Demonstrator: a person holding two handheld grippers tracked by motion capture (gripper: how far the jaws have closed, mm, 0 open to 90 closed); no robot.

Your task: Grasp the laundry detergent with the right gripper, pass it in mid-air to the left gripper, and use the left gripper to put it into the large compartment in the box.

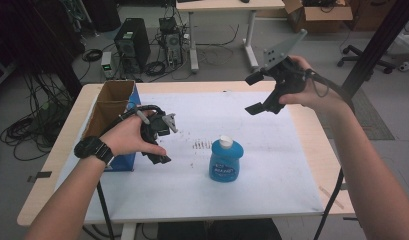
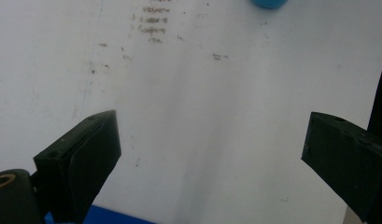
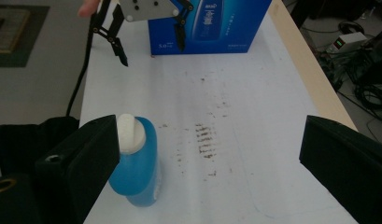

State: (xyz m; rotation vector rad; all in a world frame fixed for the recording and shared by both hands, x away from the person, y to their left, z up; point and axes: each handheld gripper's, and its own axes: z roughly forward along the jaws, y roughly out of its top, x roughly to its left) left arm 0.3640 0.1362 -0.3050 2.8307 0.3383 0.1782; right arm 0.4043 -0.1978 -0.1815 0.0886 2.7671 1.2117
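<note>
Near the table's middle stands the blue bottle point(image 1: 226, 160), upright, white cap on, nothing touching it. Left gripper point(image 1: 162, 137) sits low just beside the open cardboard box point(image 1: 112, 107), jaws spread wide w/ nothing btwn them; right gripper point(image 1: 256, 92) is held up high over the far right part of the white mat point(image 1: 272, 170), jaws also wide apart and empty, well apart from the bottle.

Risks, as I judge them: bottle looks tall and narrow-based, so a jaw clipping the cap or shoulder on approach could tip it. A one-sided squeeze on smooth plastic may let it slip or twist. Left cable point(image 1: 103, 205) trails near the table edge and could snag. Box is close by, so a swung bottle could knock it.
</note>
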